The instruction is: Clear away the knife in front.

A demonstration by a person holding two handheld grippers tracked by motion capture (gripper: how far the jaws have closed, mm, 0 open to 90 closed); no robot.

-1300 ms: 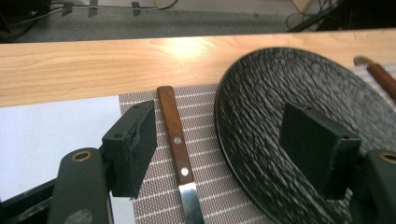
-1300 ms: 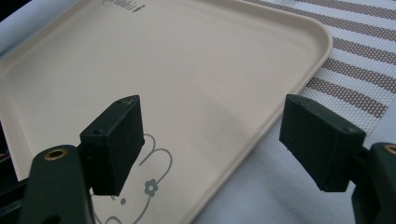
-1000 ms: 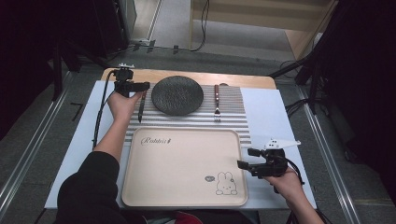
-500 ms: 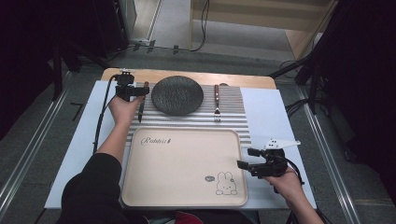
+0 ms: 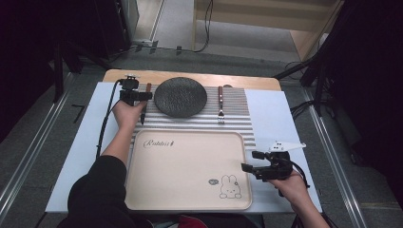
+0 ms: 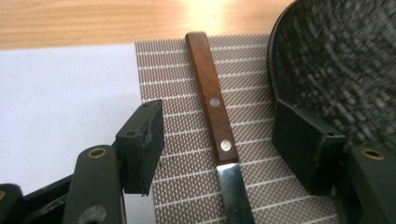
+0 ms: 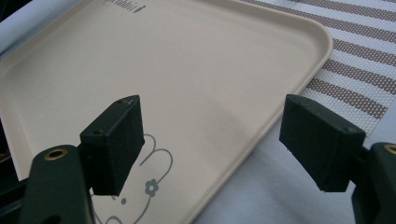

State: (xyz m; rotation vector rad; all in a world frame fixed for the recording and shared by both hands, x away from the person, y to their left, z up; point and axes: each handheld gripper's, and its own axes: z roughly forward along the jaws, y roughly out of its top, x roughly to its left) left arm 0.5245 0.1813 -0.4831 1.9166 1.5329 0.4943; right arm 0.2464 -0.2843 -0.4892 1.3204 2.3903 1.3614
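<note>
The knife (image 6: 217,126) lies on the striped placemat (image 6: 187,186) at the far left of the table, just left of the dark plate (image 5: 180,97). The left gripper view gives its detail: a brown wooden handle with two bright rivets, pointing toward the far wooden table edge (image 6: 93,18), and a steel blade running back toward the camera. In the high view it is a thin dark sliver (image 5: 142,114) partly under the hand.

The left gripper (image 6: 217,140) hovers over the knife with its jaws spread wide, one on each side of the handle where it meets the blade, touching neither. The right-hand jaw sits at the textured rim of the plate (image 6: 336,60).

The high view shows that the plate holds nothing and that a fork (image 5: 220,104) lies on the placemat to the plate's right. Nearer the person is a beige tray (image 5: 190,166), bare apart from a printed word and a rabbit drawing.

The right gripper (image 7: 215,144) is also open and holds nothing, poised over the tray's near right corner, its rim (image 7: 261,140) running between the jaws above the white table cover (image 7: 261,200).
</note>
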